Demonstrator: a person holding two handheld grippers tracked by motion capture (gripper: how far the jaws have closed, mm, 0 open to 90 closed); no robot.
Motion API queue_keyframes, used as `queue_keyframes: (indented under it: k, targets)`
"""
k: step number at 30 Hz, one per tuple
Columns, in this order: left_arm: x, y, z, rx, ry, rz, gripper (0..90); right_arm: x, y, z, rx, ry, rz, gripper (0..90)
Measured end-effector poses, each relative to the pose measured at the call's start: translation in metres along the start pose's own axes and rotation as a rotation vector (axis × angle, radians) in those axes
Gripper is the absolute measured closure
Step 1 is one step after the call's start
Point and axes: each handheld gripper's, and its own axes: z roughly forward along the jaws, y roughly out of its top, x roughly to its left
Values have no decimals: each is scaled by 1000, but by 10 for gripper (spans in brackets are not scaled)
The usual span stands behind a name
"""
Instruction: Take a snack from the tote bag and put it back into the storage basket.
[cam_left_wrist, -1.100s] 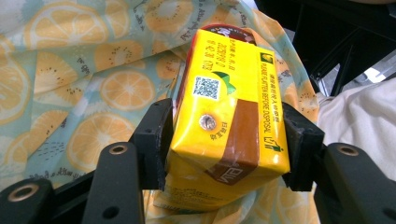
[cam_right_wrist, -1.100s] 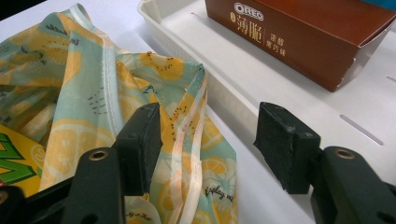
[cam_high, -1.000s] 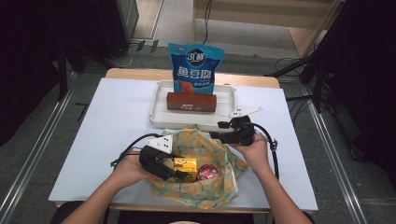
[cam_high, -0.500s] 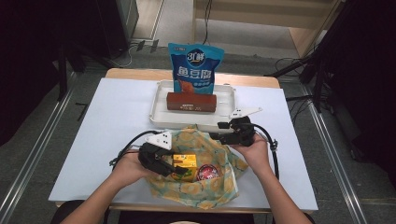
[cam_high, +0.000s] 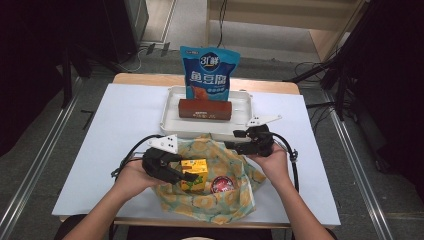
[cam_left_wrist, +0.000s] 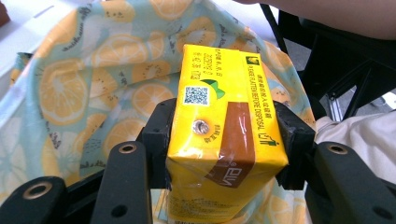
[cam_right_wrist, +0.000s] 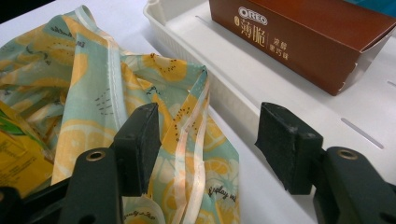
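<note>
Left tongs (cam_left_wrist: 224, 140) are clamped on a yellow drink carton (cam_left_wrist: 223, 135), pads pressing both its sides; the jaws have just been closing on it. The carton sits over the opening of the citrus-print cloth bag (cam_high: 220, 200) at the desk's (cam_high: 100, 150) near edge. Right tongs (cam_right_wrist: 205, 140) stand released, jaws apart over the bag's strap (cam_right_wrist: 194, 135), just beside the white tray (cam_right_wrist: 243, 70). An Oreo box (cam_right_wrist: 303, 37) lies in that tray.

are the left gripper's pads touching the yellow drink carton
Touching. In the left gripper view, both black pads press flat against opposite sides of the yellow drink carton, no gap either side, above the fruit-print bag.
</note>
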Motion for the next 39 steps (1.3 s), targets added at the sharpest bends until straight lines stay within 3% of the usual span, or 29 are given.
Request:
queue_keyframes:
  k: [39]
  targets:
    - [1,16,-51,-59,108,-48,507,2,0,0,-1,-10,-21,409]
